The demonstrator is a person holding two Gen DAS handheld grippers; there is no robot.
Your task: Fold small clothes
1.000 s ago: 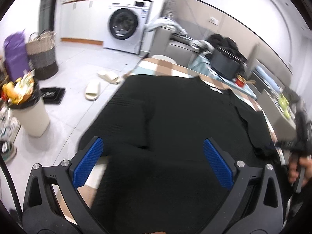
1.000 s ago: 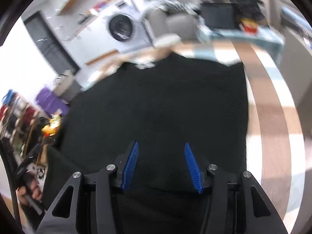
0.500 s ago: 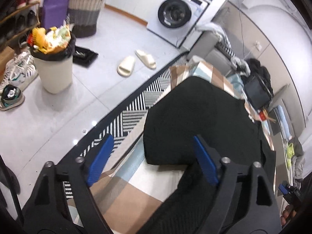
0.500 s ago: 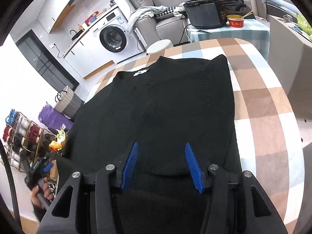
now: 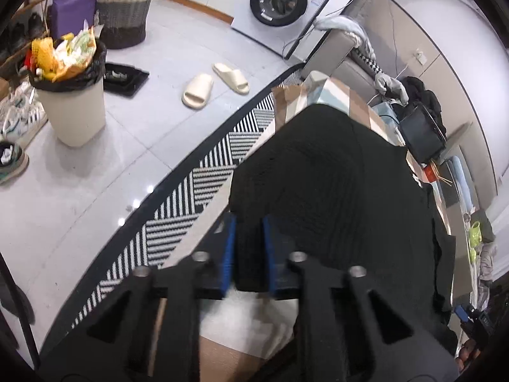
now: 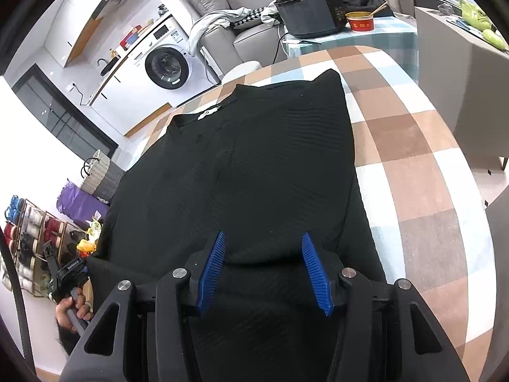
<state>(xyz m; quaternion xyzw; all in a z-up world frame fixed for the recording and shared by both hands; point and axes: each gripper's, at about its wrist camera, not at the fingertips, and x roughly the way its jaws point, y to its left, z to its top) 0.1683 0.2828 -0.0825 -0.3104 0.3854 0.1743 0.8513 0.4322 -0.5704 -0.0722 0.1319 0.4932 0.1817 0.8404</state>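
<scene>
Left wrist view: the left gripper point(image 5: 248, 238) sits at lower centre of the frame, its blue pads point(image 5: 229, 248) drawn close together and pinching a fold at the near edge of a black sweater point(image 5: 334, 191). The jaws have just been closing, with the cloth between them. The sweater spreads from the pads toward the upper right, lying on a checked tablecloth point(image 5: 292, 98) in brown, white and pale blue. Left of the table edge runs a black-and-white striped rug point(image 5: 197, 178), then a pale tiled floor. On the floor: a pair of cream slippers point(image 5: 216, 86) at upper centre, a full waste bin point(image 5: 71, 95) at left, a woven basket point(image 5: 124, 6) at upper left. A washing machine point(image 5: 280, 3) stands at top centre.

Right wrist view: the right gripper point(image 6: 264, 270) occupies the lower centre, its blue pads point(image 6: 211, 270) about half apart over a raised fold of the sweater point(image 6: 254, 159); whether they press on the cloth cannot be told. The sweater fills the middle of the frame, its collar with a small white label point(image 6: 208, 113) toward the upper left. The checked tablecloth point(image 6: 413, 159) shows bare at right. At lower left a hand point(image 6: 71, 313) grips a handle of the other tool. A red bowl point(image 6: 359, 20) stands beside a black appliance point(image 6: 308, 14) at top.
</scene>
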